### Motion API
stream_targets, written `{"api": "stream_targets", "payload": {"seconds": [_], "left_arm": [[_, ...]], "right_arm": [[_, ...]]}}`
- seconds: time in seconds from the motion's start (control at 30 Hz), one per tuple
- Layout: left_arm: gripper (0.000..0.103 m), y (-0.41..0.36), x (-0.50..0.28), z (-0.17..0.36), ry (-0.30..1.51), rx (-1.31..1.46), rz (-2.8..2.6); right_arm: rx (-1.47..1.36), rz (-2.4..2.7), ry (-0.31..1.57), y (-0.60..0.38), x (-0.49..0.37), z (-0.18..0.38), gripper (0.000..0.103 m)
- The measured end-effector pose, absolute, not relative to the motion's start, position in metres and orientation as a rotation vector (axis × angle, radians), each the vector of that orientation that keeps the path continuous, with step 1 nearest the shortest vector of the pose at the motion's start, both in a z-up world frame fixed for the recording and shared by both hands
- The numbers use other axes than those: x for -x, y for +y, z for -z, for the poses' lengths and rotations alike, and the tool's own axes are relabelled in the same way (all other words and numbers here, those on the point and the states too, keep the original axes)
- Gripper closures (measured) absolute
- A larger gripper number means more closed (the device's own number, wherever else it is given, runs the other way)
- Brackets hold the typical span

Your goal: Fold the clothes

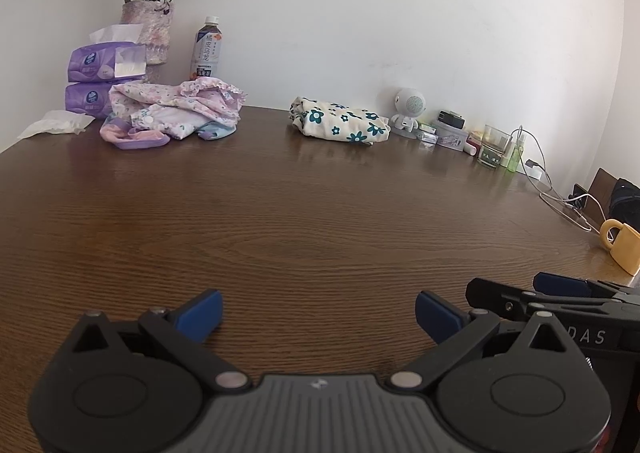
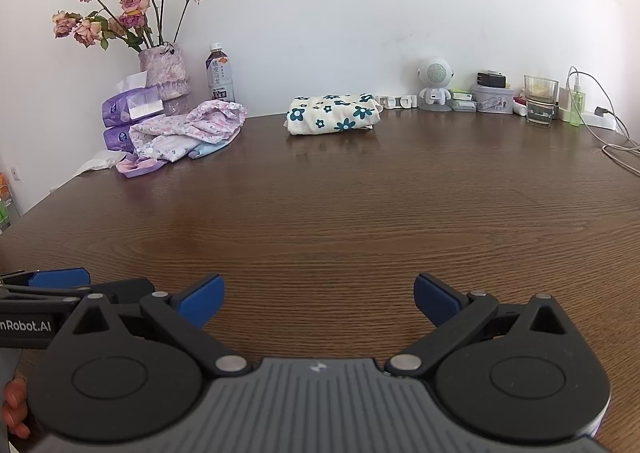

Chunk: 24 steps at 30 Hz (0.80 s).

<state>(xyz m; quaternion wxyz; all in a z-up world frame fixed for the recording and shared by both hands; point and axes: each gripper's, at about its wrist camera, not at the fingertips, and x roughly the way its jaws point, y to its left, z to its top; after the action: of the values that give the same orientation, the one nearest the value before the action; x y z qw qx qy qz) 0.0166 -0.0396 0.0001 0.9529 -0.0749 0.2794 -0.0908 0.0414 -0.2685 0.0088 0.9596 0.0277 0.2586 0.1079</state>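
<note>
A rumpled heap of pink and purple floral clothes (image 1: 176,111) (image 2: 186,133) lies at the far left of the brown table (image 1: 320,221) (image 2: 340,213). A cream garment with teal flowers (image 1: 340,125) (image 2: 334,113), folded into a bundle, rests at the far middle near the wall. My left gripper (image 1: 319,315) hovers open over the near edge with nothing between its blue pads. My right gripper (image 2: 319,299) is beside it, open as well and holding nothing. Each gripper's fingers show at the edge of the other's view. Both are far from the clothes.
Behind the heap stand purple tissue packs (image 1: 102,77), a vase of dried roses (image 2: 164,73) and a drink bottle (image 1: 207,49). At the far right are a small white robot figure (image 2: 435,83), a glass (image 2: 540,101), small boxes and cables (image 1: 560,193). A yellow mug (image 1: 624,247) sits at the right edge.
</note>
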Motion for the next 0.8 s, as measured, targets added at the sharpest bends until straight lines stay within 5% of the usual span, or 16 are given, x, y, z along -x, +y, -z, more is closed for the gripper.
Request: {"api": "stream_targets", "payload": {"seconds": [0.8], "left_arm": [[0.000,-0.0417,-0.0166,-0.0023,0.572,0.145,0.193]], "right_arm": [[-0.052,-0.216,0.542,-0.2674,-0.0433,-0.0077,0.000]]}}
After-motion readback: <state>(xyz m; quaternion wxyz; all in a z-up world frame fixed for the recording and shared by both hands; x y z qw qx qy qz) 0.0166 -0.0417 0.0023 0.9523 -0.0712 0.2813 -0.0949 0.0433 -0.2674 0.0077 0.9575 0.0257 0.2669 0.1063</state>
